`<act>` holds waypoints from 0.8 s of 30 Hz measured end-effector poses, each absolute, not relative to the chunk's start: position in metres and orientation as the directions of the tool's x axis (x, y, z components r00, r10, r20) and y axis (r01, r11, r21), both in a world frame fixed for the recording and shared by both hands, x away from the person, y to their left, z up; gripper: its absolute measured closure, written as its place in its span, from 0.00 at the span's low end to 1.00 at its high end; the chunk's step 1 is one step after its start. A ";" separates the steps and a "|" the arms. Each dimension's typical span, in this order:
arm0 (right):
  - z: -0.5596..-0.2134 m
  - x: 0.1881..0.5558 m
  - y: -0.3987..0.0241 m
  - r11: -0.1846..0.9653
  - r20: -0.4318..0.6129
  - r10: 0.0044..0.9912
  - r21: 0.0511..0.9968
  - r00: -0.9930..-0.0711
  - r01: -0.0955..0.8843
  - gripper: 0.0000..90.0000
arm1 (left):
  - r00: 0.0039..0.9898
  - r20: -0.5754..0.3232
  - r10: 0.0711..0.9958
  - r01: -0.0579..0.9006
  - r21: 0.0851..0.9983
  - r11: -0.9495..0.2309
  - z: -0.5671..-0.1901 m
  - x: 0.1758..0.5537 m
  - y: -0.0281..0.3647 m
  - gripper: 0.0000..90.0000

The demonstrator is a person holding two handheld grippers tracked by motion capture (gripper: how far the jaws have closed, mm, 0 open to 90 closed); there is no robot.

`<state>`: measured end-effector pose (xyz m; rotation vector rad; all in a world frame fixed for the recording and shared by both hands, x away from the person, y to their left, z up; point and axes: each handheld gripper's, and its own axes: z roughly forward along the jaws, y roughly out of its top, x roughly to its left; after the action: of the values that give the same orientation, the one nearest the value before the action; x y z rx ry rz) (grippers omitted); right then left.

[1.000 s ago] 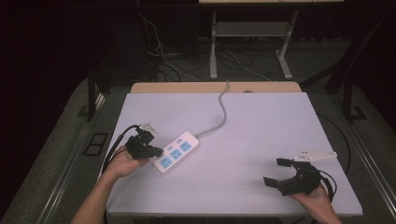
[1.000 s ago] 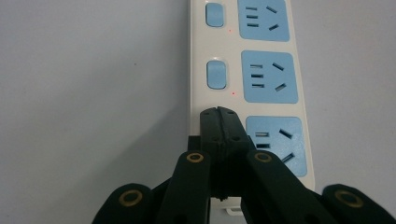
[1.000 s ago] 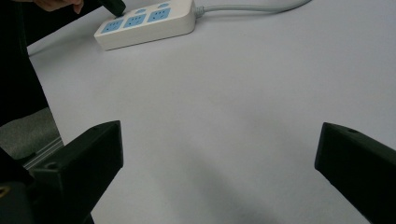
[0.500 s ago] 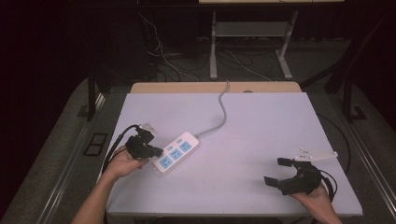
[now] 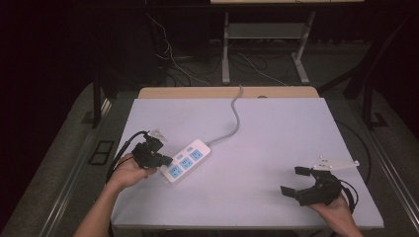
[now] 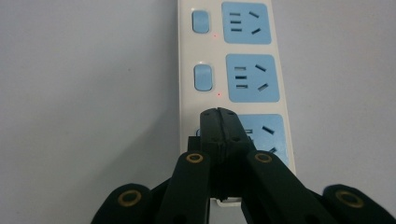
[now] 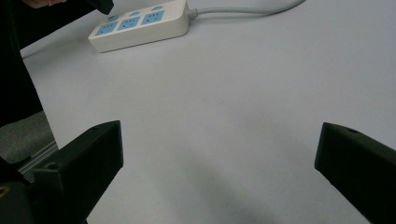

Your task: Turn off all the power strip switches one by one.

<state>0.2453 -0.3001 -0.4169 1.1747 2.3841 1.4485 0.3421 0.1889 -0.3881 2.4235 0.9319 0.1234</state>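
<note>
A white power strip [image 5: 187,160] with three blue sockets and blue rocker switches lies on the left half of the table; its grey cord [image 5: 234,117] runs off the far edge. My left gripper [image 5: 168,160] is shut, its joined tips resting over the nearest switch of the power strip [image 6: 233,70], and that switch is hidden under the tips of the left gripper [image 6: 218,113]. Near the table's front right corner my right gripper [image 5: 295,180] stands open with nothing between its jaws. From the right gripper [image 7: 219,154] view the power strip [image 7: 140,25] lies far off at the top left.
The pale table [image 5: 276,133] has a wooden strip along its far edge. Metal stand legs [image 5: 226,49] and loose cables [image 5: 168,54] are on the dark floor behind it. Black cables trail from both grippers.
</note>
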 end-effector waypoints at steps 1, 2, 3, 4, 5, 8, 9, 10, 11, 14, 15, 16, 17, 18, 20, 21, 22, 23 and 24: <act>-0.417 0.245 -0.300 0.243 0.279 0.665 0.796 -0.693 0.554 0.01 | 0.757 -0.103 0.645 0.596 0.513 -0.618 -0.388 0.342 0.189 0.99; -0.417 0.245 -0.300 0.243 0.279 0.665 0.796 -0.693 0.554 0.01 | 0.759 -0.099 0.643 0.592 0.515 -0.619 -0.386 0.342 0.188 0.99; -0.417 0.245 -0.300 0.241 0.279 0.666 0.797 -0.692 0.553 0.01 | 0.759 -0.095 0.644 0.590 0.517 -0.620 -0.383 0.342 0.188 0.99; -0.417 0.245 -0.300 0.241 0.278 0.666 0.798 -0.693 0.552 0.01 | 0.761 -0.092 0.642 0.587 0.518 -0.622 -0.382 0.343 0.188 0.99; -0.417 0.245 -0.301 0.240 0.278 0.666 0.798 -0.692 0.552 0.01 | 0.762 -0.087 0.642 0.585 0.519 -0.624 -0.379 0.343 0.187 0.99; -0.417 0.245 -0.301 0.239 0.278 0.667 0.799 -0.691 0.552 0.01 | 0.762 -0.074 0.643 0.577 0.529 -0.622 -0.370 0.344 0.186 0.99; -0.416 0.245 -0.301 0.240 0.278 0.667 0.799 -0.691 0.552 0.01 | 0.762 -0.074 0.643 0.577 0.529 -0.622 -0.370 0.344 0.186 0.99; -0.417 0.245 -0.301 0.240 0.278 0.667 0.799 -0.692 0.552 0.01 | 0.764 -0.070 0.642 0.574 0.530 -0.624 -0.367 0.344 0.186 0.99; -0.417 0.245 -0.301 0.240 0.278 0.667 0.799 -0.692 0.552 0.01 | 0.763 -0.068 0.643 0.573 0.531 -0.624 -0.364 0.344 0.186 0.99; -0.416 0.245 -0.301 0.240 0.277 0.667 0.799 -0.692 0.551 0.01 | 0.762 -0.064 0.644 0.568 0.543 -0.618 -0.357 0.346 0.185 0.99; -0.416 0.245 -0.301 0.239 0.279 0.667 0.799 -0.691 0.552 0.01 | 0.764 -0.061 0.643 0.565 0.544 -0.620 -0.355 0.347 0.185 0.99; -0.416 0.245 -0.301 0.238 0.280 0.666 0.799 -0.691 0.553 0.01 | 0.765 -0.056 0.642 0.562 0.546 -0.622 -0.353 0.348 0.185 0.99; -0.416 0.245 -0.301 0.236 0.281 0.666 0.799 -0.691 0.553 0.01 | 0.765 -0.056 0.642 0.562 0.546 -0.622 -0.353 0.348 0.185 0.99; -0.416 0.245 -0.301 0.234 0.284 0.665 0.799 -0.691 0.554 0.01 | 0.765 -0.056 0.642 0.561 0.549 -0.620 -0.352 0.348 0.184 0.99; -0.416 0.245 -0.301 0.234 0.283 0.665 0.799 -0.691 0.553 0.01 | 0.765 -0.053 0.642 0.559 0.551 -0.620 -0.350 0.350 0.183 0.99; -0.416 0.245 -0.301 0.235 0.283 0.665 0.799 -0.691 0.553 0.01 | 0.766 -0.051 0.640 0.555 0.553 -0.621 -0.349 0.351 0.182 0.99; -0.416 0.245 -0.301 0.235 0.283 0.665 0.799 -0.691 0.553 0.01 | 0.766 -0.051 0.640 0.555 0.553 -0.621 -0.349 0.351 0.182 0.99; -0.416 0.245 -0.301 0.235 0.283 0.665 0.799 -0.691 0.553 0.01 | 0.767 -0.053 0.639 0.555 0.553 -0.621 -0.349 0.352 0.181 0.99; -0.416 0.245 -0.301 0.236 0.282 0.665 0.799 -0.691 0.553 0.01 | 0.769 -0.052 0.637 0.553 0.554 -0.623 -0.350 0.353 0.180 0.99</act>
<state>0.2450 -0.3013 -0.4164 1.1771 2.3749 1.4566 0.3526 0.1802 -0.3496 2.4056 0.8882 0.2003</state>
